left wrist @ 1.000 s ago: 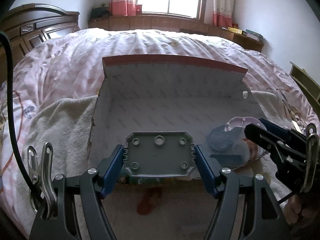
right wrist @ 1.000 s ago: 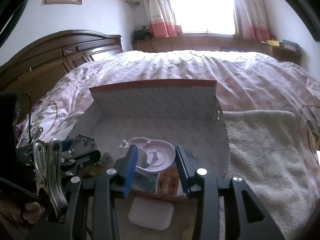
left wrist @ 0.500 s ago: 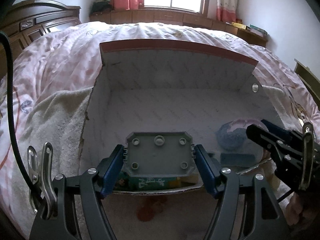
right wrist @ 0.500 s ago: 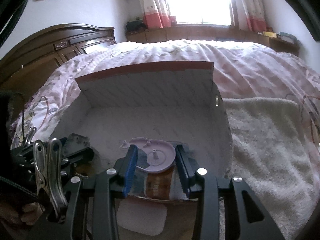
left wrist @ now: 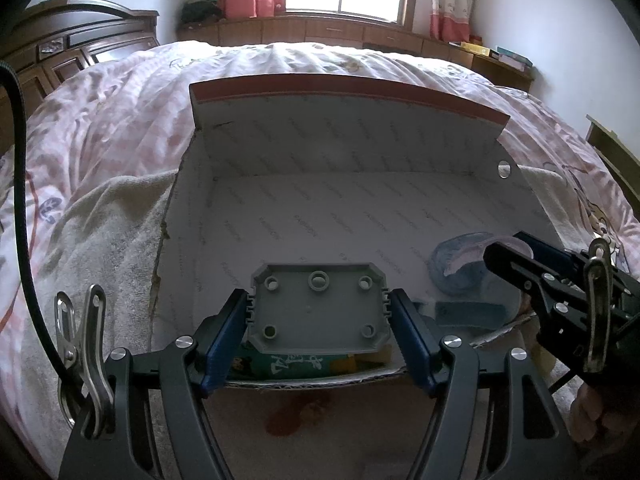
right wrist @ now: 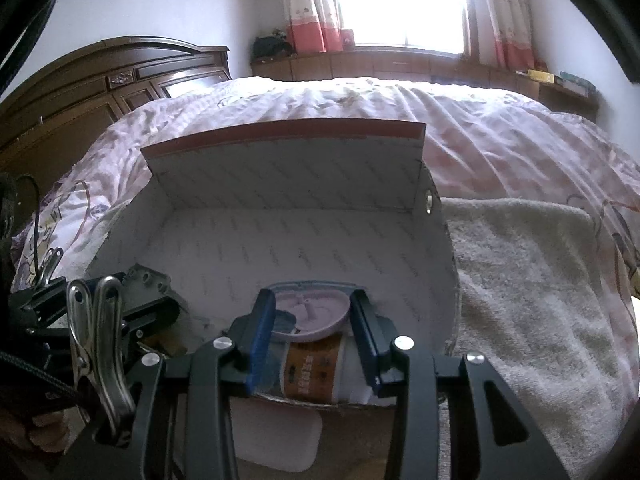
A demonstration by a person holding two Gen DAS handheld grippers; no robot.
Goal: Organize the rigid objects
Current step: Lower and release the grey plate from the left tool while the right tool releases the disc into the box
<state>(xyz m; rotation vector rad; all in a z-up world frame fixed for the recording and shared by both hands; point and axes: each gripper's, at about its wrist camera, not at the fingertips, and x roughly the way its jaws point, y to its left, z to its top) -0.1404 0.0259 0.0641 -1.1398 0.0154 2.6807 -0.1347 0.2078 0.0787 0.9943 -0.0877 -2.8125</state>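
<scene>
An open cardboard box (left wrist: 348, 90) with a white inside and a red-edged flap lies on the bed. My left gripper (left wrist: 319, 316) is shut on a grey plastic plate (left wrist: 318, 312) with round bosses, held flat over the box's near left part. My right gripper (right wrist: 312, 320) is shut on a pale lilac round lid (right wrist: 310, 314) over the near right part of the box (right wrist: 280, 132). In the left wrist view the right gripper (left wrist: 506, 246) and the lid (left wrist: 464, 266) show at the right. The left gripper (right wrist: 148, 292) and the plate (right wrist: 146, 278) show at the left of the right wrist view.
Inside the box near its front wall lie a white bottle with a brown label (right wrist: 316, 368), a green packet (left wrist: 296, 364) and a blue translucent piece (left wrist: 468, 312). A cream towel (right wrist: 520, 280) lies under the box on a pink quilt (left wrist: 120, 120). A white pad (right wrist: 276, 436) lies before the box.
Both grippers have edged forward over the box's front wall and tipped down a little, each still holding its piece. The plate and the lid now hang over the box's inside.
</scene>
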